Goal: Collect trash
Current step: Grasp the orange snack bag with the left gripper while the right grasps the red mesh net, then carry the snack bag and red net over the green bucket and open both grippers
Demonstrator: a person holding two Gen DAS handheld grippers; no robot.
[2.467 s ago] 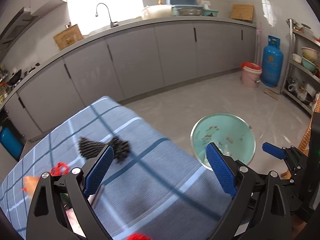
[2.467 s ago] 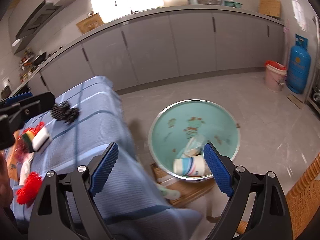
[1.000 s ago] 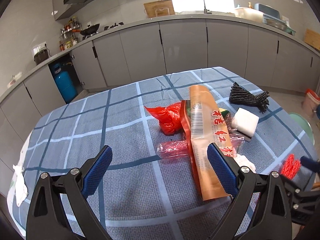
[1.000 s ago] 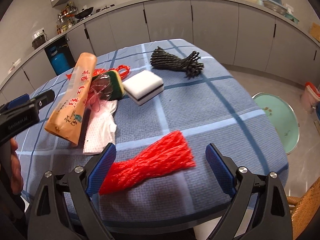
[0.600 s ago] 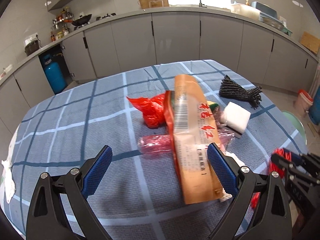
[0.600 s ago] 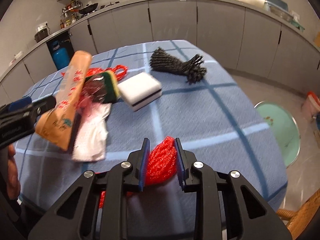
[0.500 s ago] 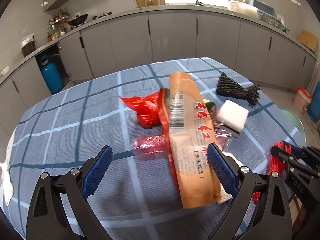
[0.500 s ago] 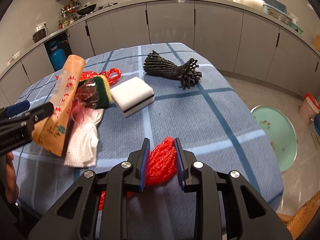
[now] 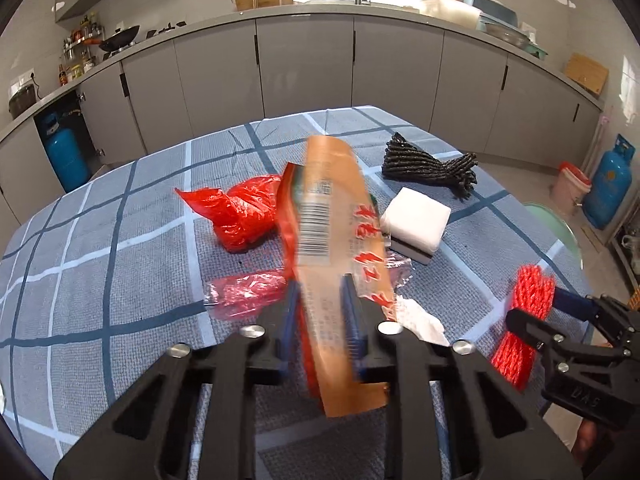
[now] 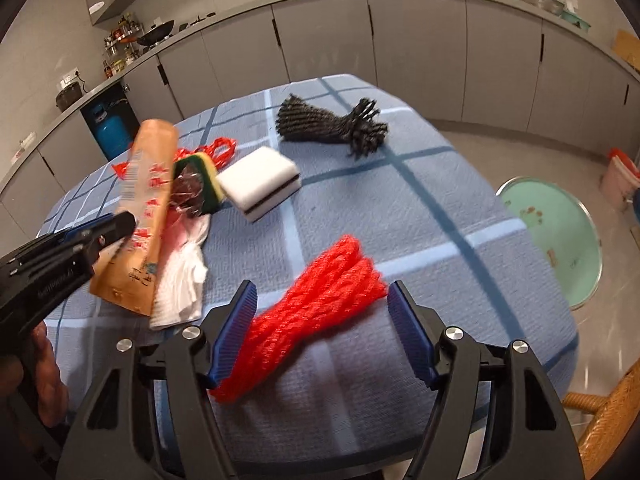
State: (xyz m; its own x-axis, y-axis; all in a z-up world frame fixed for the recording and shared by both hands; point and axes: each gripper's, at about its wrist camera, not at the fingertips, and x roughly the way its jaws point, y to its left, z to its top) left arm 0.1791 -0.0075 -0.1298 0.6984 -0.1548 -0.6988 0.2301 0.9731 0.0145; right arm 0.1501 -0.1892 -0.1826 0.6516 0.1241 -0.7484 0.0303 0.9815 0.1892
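My left gripper (image 9: 320,312) is shut on the long orange snack wrapper (image 9: 332,224), which rises off the checked tablecloth; it also shows in the right wrist view (image 10: 144,204). My right gripper (image 10: 322,332) is open, its jaws either side of the red mesh net (image 10: 316,300), which looks blurred and loose between them. From the left wrist view the net (image 9: 528,312) sits by the right gripper's fingers. On the cloth lie a red plastic bag (image 9: 240,212), a clear red film (image 9: 244,292), a crumpled white tissue (image 10: 180,284) and a green-yellow sponge (image 10: 202,184).
A white sponge block (image 10: 260,180) and a black mesh bundle (image 10: 328,124) lie further back on the table (image 10: 400,216). A teal basin (image 10: 556,232) stands on the floor to the right, beside a wicker chair (image 10: 604,420). Grey kitchen cabinets (image 9: 304,64) run behind.
My left gripper has shut on the orange wrapper and tilted it up. My right gripper, shut on the red net half a second ago, has opened around it.
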